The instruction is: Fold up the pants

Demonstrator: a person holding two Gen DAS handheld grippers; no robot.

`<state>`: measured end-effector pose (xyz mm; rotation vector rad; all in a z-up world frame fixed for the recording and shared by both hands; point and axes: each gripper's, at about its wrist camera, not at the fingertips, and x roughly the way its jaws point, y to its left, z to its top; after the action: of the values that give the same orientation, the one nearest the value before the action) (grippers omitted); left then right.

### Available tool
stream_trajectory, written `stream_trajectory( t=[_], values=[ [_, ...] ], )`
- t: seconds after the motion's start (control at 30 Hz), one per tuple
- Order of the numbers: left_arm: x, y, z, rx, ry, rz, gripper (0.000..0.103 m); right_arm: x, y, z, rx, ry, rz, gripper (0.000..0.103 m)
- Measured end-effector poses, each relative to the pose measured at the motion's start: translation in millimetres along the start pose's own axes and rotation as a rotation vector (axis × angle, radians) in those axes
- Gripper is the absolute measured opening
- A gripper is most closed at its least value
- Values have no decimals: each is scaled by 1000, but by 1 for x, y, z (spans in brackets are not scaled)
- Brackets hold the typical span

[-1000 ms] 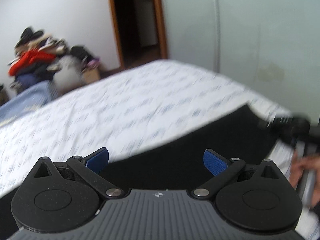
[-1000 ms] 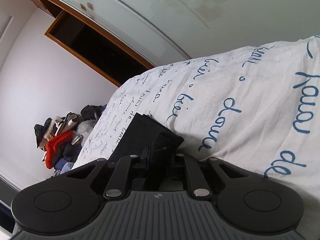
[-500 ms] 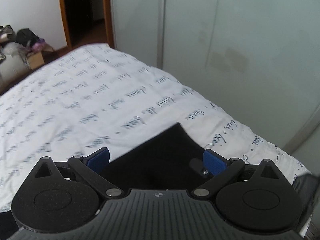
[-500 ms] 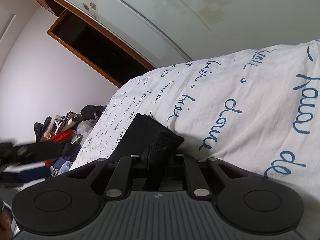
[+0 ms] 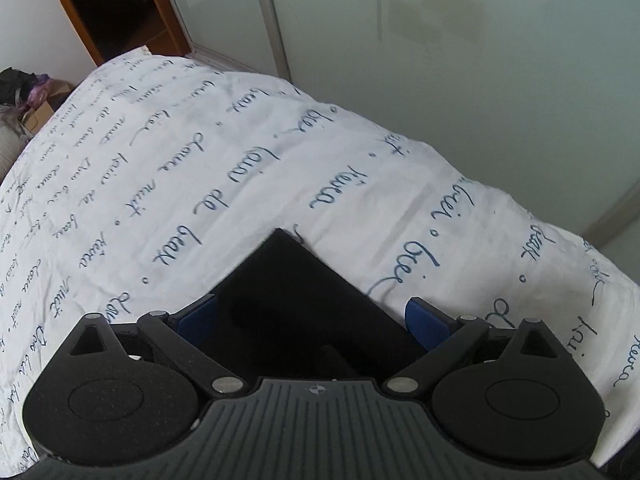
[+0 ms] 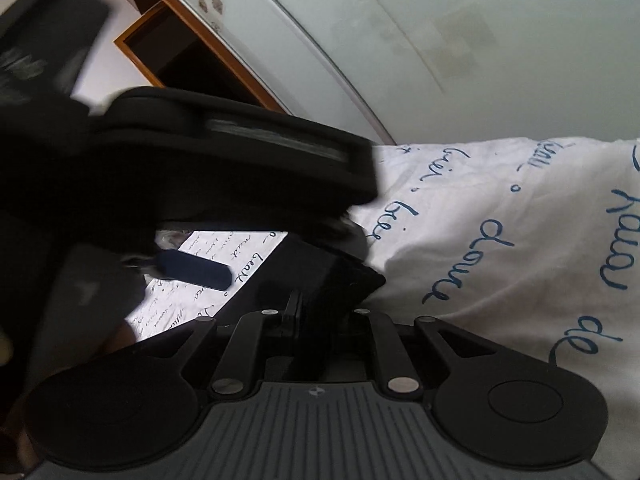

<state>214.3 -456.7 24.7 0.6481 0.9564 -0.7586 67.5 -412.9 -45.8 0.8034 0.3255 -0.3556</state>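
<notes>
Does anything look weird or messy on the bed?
Nothing looks spilled or broken. The black pants lie on the white bedspread, one corner pinched in the right tool. The left tool hangs open over them. Only clutter: a blurry heap of stuff off the bed's far end.

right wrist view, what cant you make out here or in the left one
- Right wrist view: the left gripper crosses close and blurred, hiding the room behind.
- Right gripper: its fingertips are lost against the black pants.
- Left wrist view: most of the pants lies hidden under the gripper's body.
- Neither view shows the whole garment.
</notes>
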Motion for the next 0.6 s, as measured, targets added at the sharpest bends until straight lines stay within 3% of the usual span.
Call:
stream_trajectory(
  t=[0.27,0.43,0.6],
  values=[
    [-6,-3,7,83,38,-7,98,-7,8,-3,-64,-40,-2,12],
    [-1,8,15,4,167,-192,94,-17,24,-9,-167,-95,5,12],
    [1,9,14,-20,190,-203,94,-27,44,-18,-309,-150,3,12]
  ],
)
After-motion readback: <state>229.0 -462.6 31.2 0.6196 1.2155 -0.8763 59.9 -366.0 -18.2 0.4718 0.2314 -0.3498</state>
